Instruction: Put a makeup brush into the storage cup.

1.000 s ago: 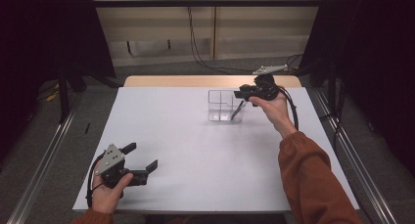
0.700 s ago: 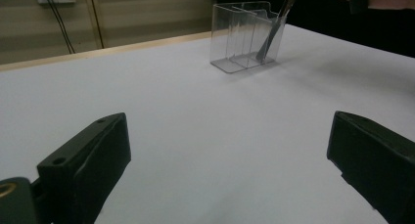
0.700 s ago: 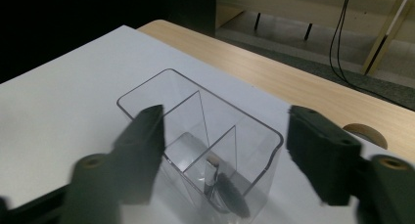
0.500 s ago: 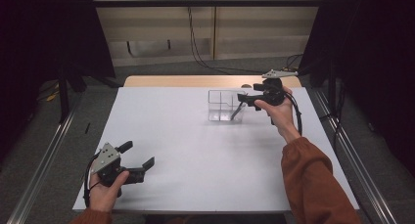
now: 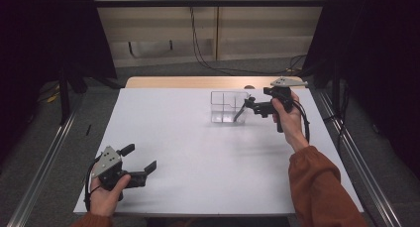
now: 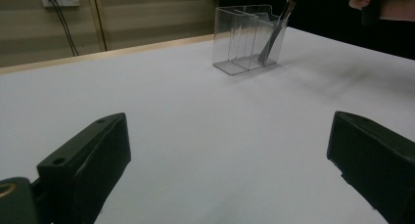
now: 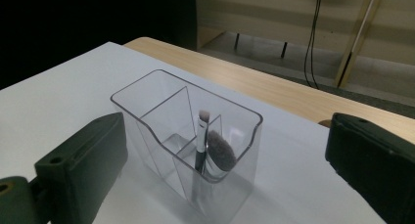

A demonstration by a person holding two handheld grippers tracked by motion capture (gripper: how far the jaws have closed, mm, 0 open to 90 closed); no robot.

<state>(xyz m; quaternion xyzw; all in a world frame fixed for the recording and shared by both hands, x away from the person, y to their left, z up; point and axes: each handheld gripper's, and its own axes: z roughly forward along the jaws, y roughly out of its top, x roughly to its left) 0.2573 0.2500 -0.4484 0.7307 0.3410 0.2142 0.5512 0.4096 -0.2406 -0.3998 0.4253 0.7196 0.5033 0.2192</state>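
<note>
The right gripper has just been opening its jaws, and they now stand wide with nothing between them; a second ago it was over the clear organizer and now sits just to its right, drawn back toward the person. That reads as a release: the makeup brush has been let go and stands on its own in the organizer, so the placing looks done and the hand is free to pull away. The brush leans in the near right compartment, its long axis steeply tilted. In the left gripper view the handle rises up and to the right past the rim; which end is down I cannot tell for sure. The organizer sits toward the far side of the white surface. The left gripper rests near the front left corner, wide open and empty, unmoved.
</note>
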